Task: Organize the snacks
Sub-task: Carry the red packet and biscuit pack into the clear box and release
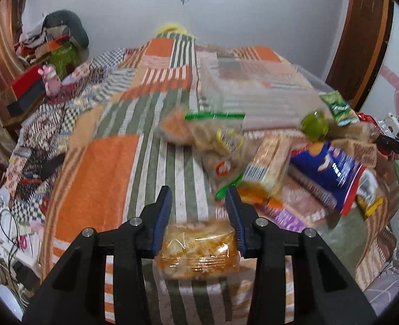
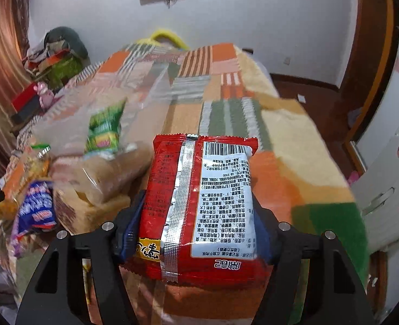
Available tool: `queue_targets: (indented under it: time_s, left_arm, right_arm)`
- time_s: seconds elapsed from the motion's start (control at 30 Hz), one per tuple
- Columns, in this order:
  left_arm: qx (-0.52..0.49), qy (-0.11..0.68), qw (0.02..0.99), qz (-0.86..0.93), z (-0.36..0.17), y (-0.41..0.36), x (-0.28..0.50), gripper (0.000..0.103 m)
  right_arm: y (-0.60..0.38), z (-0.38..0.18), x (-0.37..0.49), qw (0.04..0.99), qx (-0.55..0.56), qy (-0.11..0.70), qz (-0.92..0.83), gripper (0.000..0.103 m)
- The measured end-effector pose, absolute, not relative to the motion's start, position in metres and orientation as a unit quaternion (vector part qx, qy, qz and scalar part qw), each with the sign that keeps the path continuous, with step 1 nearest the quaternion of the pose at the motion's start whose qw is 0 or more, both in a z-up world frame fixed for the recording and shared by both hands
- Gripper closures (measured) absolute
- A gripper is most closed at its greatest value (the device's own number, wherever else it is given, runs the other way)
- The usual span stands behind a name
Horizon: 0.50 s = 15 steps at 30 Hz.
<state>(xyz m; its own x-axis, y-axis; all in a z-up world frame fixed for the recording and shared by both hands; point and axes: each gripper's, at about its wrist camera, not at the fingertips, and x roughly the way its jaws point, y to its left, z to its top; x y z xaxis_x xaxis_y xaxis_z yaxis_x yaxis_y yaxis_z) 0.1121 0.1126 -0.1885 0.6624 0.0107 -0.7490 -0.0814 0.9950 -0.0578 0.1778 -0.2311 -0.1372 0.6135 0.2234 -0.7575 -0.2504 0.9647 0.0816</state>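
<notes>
My left gripper [image 1: 198, 199] is shut on a clear orange snack pack [image 1: 198, 252], gripped near the finger roots above the striped bedspread [image 1: 99, 168]. My right gripper [image 2: 196, 203] is shut on a red snack packet [image 2: 199, 203] with a white label and silver seam, held back side up. A pile of snacks lies on the bed: a blue bag [image 1: 332, 168], a biscuit pack [image 1: 267, 159], a clear bag with a green strip [image 1: 213, 130] and a green packet [image 1: 337, 108]. The right wrist view shows the blue bag [image 2: 36, 205], the green packet [image 2: 104, 130] and a bread pack [image 2: 99, 173].
A clear plastic bin [image 1: 253, 89] stands on the bed behind the pile, blurred. Boxes and clutter [image 1: 36, 81] sit left of the bed. A wooden door frame [image 1: 362, 40] is at the right, and a white cabinet [image 2: 389, 178] stands right of the bed.
</notes>
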Motion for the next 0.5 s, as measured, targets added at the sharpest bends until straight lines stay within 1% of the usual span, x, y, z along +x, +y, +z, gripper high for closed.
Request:
queue_targets:
  time_s: [0.03, 0.07, 0.2, 0.27, 0.33, 0.4, 0.43, 0.5]
  left_arm:
    - [-0.041, 0.404, 0.914, 0.023, -0.184, 0.112, 0.114, 0.09]
    - [-0.038, 0.401, 0.915, 0.018, -0.18, 0.11, 0.115, 0.103]
    - [-0.042, 0.395, 0.917, 0.016, -0.165, 0.111, 0.124, 0.103]
    - [-0.045, 0.401, 0.915, 0.014, -0.162, 0.114, 0.127, 0.101]
    - [-0.058, 0.41, 0.91, 0.014, -0.163, 0.118, 0.127, 0.085]
    - [-0.069, 0.415, 0.907, 0.019, -0.168, 0.124, 0.122, 0.047]
    - [-0.068, 0.414, 0.907, 0.025, -0.172, 0.126, 0.119, 0.037]
    - [-0.063, 0.42, 0.905, 0.035, -0.179, 0.128, 0.115, 0.036]
  right_arm:
    - [-0.231, -0.133, 0.177, 0.901, -0.015, 0.413, 0.132, 0.038]
    - [-0.231, -0.128, 0.177, 0.904, -0.014, 0.406, 0.132, 0.038]
    - [-0.228, -0.113, 0.178, 0.913, -0.013, 0.384, 0.138, 0.038]
    - [-0.225, -0.109, 0.178, 0.915, -0.011, 0.377, 0.142, 0.038]
    - [-0.224, -0.109, 0.178, 0.916, -0.007, 0.373, 0.148, 0.038]
    - [-0.223, -0.109, 0.176, 0.916, -0.004, 0.373, 0.15, 0.038]
    - [-0.223, -0.11, 0.175, 0.915, -0.003, 0.373, 0.152, 0.038]
    - [-0.223, -0.112, 0.174, 0.915, 0.0, 0.374, 0.155, 0.038]
